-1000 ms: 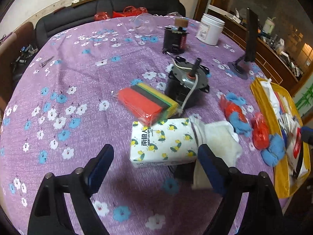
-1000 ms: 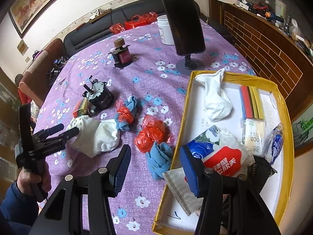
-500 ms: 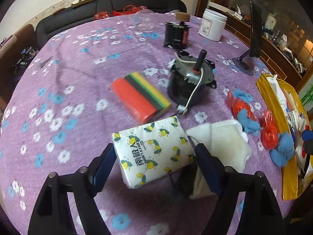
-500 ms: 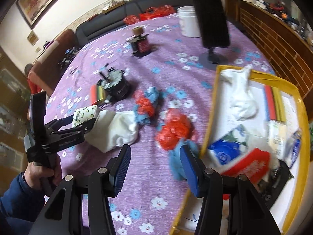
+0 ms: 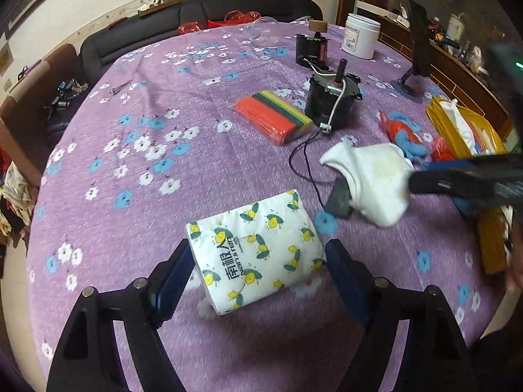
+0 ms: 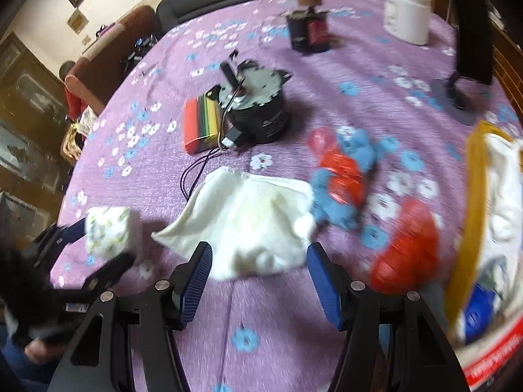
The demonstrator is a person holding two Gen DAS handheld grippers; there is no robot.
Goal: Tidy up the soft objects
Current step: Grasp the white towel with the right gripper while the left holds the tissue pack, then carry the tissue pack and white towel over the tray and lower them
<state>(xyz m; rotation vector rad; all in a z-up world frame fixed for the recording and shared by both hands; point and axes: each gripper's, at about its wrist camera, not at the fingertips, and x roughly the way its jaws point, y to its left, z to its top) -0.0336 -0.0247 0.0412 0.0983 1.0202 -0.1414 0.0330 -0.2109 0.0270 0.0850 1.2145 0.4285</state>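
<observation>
A tissue pack (image 5: 255, 254) printed with lemons sits tilted between the pads of my left gripper (image 5: 258, 268), which press on both its sides. The right wrist view shows the same pack (image 6: 108, 232) raised off the purple tablecloth. A white cloth (image 6: 255, 222) lies crumpled in front of my right gripper (image 6: 258, 268). Those jaws are opening, the cloth's near edge lies between the fingertips, and the pads do not press it. In the left wrist view one of the right gripper's fingers (image 5: 457, 183) reaches over that cloth (image 5: 376, 179).
A striped sponge pack (image 5: 278, 114) lies beside a black motor (image 5: 330, 101) whose cable runs to a grey plug (image 5: 340, 199). Red and blue bundles (image 6: 343, 176) lie right of the cloth. The yellow tray (image 6: 474, 196) of soft goods stands far right. A white jar (image 5: 359, 39) stands behind.
My left gripper closed on the tissue pack and drew it away from the sponge pack. My right gripper swung left from the tray to the white cloth, lower, with its jaws wider.
</observation>
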